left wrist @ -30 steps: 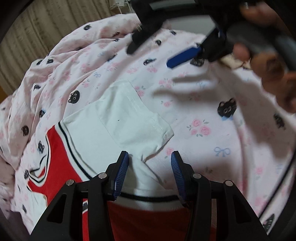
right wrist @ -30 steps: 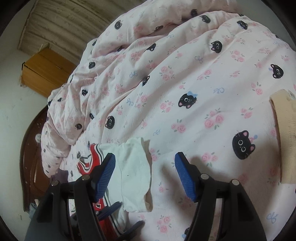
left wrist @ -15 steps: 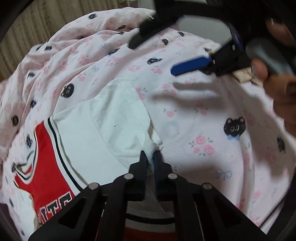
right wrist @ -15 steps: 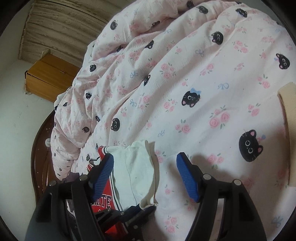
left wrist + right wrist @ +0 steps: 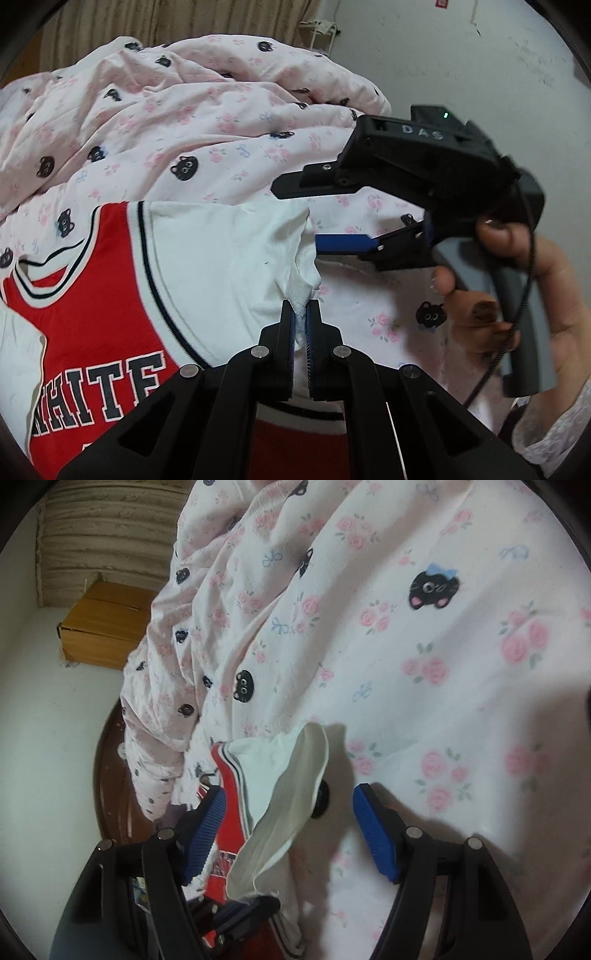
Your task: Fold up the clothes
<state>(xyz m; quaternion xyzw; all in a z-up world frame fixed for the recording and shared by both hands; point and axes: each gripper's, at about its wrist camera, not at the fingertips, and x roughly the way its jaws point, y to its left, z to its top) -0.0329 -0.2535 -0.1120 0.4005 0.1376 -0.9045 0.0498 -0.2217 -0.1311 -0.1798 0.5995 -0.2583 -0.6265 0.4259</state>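
Your right gripper (image 5: 332,214) hangs just above the lifted sleeve (image 5: 258,251), crowding that side. Bare duvet (image 5: 461,664) beyond lies open; bunched folds (image 5: 166,96) rise at the far side.

left black two-finger gripper with blue ribbed pads (image 5: 301,325): jaws pinched together, cloth between them | right black two-finger gripper with blue pads (image 5: 290,827): jaws spread wide, nothing gripped | bare right hand (image 5: 517,295): wrapped around grey handle

Matt knit cloth jersey (image 5: 207,258) on crinkled cotton quilt (image 5: 221,110); ribbed blue rubbery pads (image 5: 375,834)
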